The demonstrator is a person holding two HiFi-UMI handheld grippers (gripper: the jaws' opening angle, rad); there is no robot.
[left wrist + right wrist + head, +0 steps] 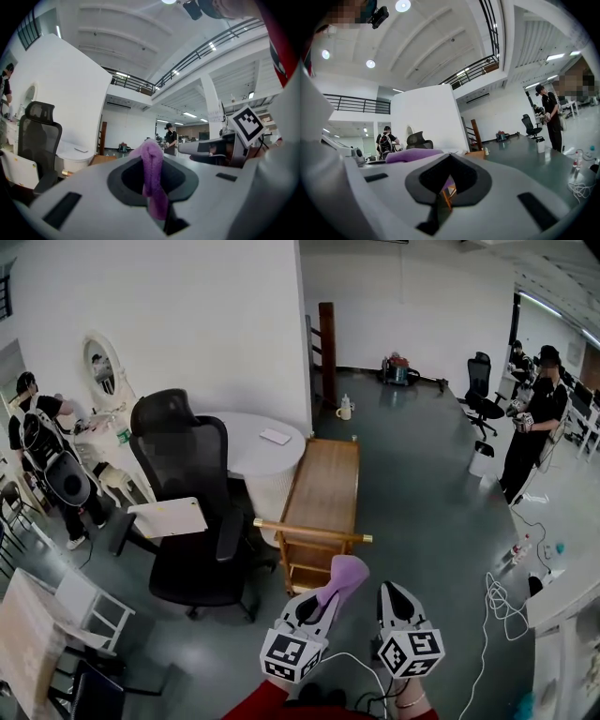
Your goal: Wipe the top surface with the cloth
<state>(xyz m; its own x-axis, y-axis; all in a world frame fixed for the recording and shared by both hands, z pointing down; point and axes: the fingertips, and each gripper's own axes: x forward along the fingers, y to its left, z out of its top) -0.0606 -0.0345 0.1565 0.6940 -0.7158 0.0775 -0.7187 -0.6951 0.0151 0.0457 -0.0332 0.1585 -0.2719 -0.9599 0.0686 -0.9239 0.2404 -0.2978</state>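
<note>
Purple soft cloth (343,575) is clamped at one end in the left gripper (320,604). In the left gripper view the jaws are closed on a folded ridge of it, and the rest stands out past the tips.

The cloth is in the air in front of the person, just short of the near, handle end of the long wooden cart with a slatted lower shelf (326,486). It does not touch the cart top.

Likely reason for the grip: with only the edge pinched, most of the fabric stays free to lie flat on the wood once lowered.

The right gripper (393,594) is just beside the left at about the same height. Its jaws are drawn together to a thin slit with nothing in them. It looks to be a spare hand, kept clear of the cloth.

Orientation, head view: the cloth's long axis runs from the jaws forward and slightly right, roughly in line with the cart's length. The free end points at the cart. In the left gripper view the fold stands upright between the jaws.

Judgement: wiping has not yet begun. The next move needs a reach forward and down to the top.
</note>
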